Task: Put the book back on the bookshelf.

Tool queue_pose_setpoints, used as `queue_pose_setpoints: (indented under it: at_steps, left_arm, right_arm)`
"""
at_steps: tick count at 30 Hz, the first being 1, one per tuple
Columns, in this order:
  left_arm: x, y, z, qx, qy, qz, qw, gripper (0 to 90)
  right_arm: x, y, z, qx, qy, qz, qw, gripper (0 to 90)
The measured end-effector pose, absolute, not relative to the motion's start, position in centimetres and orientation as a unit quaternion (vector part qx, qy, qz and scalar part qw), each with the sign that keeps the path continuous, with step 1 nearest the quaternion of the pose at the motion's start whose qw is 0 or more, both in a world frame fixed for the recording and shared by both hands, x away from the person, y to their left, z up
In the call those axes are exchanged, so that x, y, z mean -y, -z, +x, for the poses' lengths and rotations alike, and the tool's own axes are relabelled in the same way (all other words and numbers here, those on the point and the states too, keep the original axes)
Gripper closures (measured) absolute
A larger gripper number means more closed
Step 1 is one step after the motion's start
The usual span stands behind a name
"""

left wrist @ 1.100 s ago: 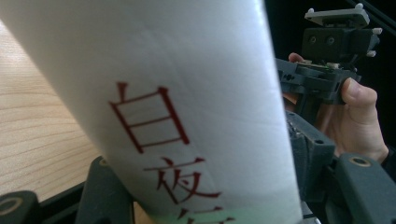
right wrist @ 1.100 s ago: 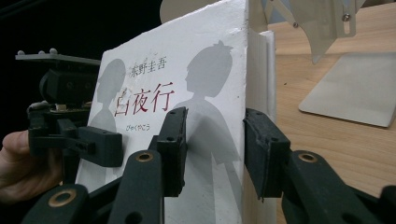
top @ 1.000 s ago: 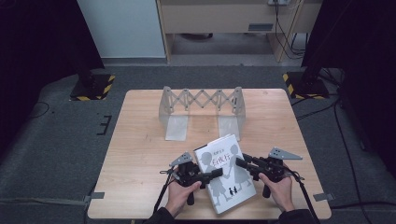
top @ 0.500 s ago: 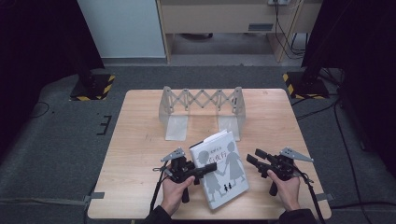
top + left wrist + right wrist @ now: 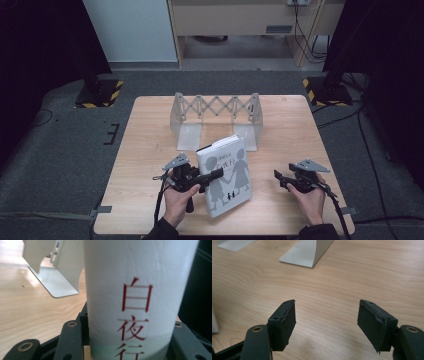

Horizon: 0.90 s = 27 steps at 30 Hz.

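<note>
Clamped between the black tongs [image 5: 125, 345]: a white book [image 5: 135, 290], spine up close, red characters running down it. Behind at upper left, a pale metal bookend [image 5: 57, 272] standing on the light wooden desk [image 5: 30, 312]. Dark background at right.

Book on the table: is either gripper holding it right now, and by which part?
The left gripper is shut on the white book, clamped across its spine edge. The right gripper is open with nothing between its pads.

White hardback book [image 5: 227, 175], silhouette cover, red spine characters, tilted up at table's near edge.
</note>
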<state>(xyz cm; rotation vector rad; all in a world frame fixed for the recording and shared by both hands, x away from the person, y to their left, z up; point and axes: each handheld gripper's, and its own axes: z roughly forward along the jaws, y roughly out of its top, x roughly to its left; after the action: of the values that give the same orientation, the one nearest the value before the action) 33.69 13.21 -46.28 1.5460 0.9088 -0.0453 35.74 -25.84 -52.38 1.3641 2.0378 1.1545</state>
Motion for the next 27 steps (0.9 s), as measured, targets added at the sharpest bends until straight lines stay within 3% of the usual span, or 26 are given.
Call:
queue_pose_setpoints:
  at_steps: [27]
  left_arm:
    - [-18.2, 42.1, 33.5, -0.427, -0.095, 0.68, 0.589, 52.4]
  right_arm:
    - [25.0, 53.8, 36.3, -0.781, -0.341, 0.48, 0.206, 14.4]
